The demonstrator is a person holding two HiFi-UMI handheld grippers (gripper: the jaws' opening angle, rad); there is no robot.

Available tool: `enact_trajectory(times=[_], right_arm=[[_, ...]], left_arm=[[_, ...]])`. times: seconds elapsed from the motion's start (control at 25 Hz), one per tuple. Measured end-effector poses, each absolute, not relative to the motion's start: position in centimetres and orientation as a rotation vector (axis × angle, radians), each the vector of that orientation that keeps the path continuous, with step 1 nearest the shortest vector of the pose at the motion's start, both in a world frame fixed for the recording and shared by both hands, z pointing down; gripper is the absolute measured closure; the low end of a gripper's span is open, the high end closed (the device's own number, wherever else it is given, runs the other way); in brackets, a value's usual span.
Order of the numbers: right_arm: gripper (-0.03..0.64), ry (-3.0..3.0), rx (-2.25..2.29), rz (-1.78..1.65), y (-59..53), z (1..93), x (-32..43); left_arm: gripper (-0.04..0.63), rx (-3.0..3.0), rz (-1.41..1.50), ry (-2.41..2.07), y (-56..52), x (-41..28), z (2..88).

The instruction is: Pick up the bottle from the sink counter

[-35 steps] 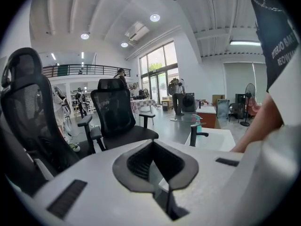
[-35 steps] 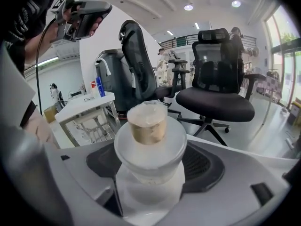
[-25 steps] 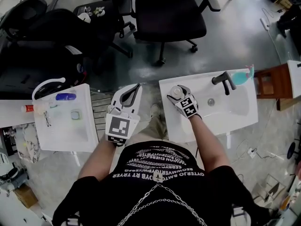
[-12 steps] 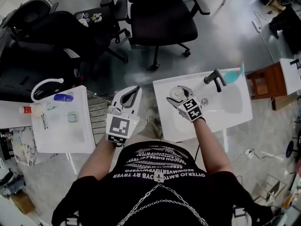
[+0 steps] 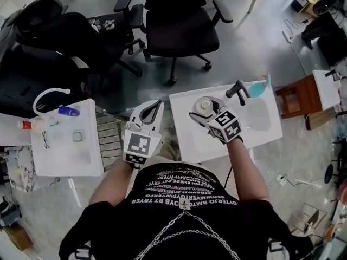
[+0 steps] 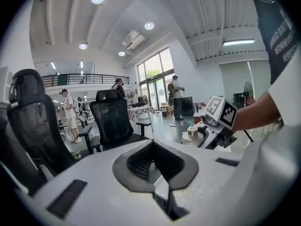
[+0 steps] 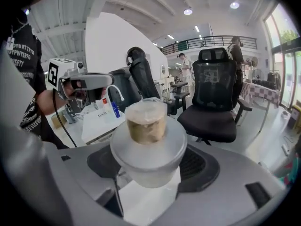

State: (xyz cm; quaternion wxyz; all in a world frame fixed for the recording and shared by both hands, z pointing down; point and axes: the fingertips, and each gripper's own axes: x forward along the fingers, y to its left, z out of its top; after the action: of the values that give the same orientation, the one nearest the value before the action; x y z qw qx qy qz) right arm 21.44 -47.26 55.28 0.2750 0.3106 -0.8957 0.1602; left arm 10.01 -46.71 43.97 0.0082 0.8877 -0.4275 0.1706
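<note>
Right gripper (image 5: 206, 108) jaws are clamped on the bottle (image 7: 146, 122), upright over the left end of the sink tabletop (image 5: 260, 124). Left gripper (image 5: 154, 105) jaws are closed on nothing, off the tabletop's left edge.

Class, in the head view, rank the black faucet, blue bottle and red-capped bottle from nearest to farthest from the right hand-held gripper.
From the right hand-held gripper:
1. Black faucet, beside it on the sink.
2. Blue bottle, on the left white counter.
3. Red-capped bottle, even farther left.
</note>
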Motion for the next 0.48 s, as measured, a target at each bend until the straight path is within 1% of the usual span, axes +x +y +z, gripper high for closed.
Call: enact_trajectory(times=[0.48], right_arm=[[0.281,-2.454,0.785,0.391,-42.7,46.8,21.6]], left_arm=[[0.591,2.838,0.422,-1.347,-43.4,12.5,40.4]])
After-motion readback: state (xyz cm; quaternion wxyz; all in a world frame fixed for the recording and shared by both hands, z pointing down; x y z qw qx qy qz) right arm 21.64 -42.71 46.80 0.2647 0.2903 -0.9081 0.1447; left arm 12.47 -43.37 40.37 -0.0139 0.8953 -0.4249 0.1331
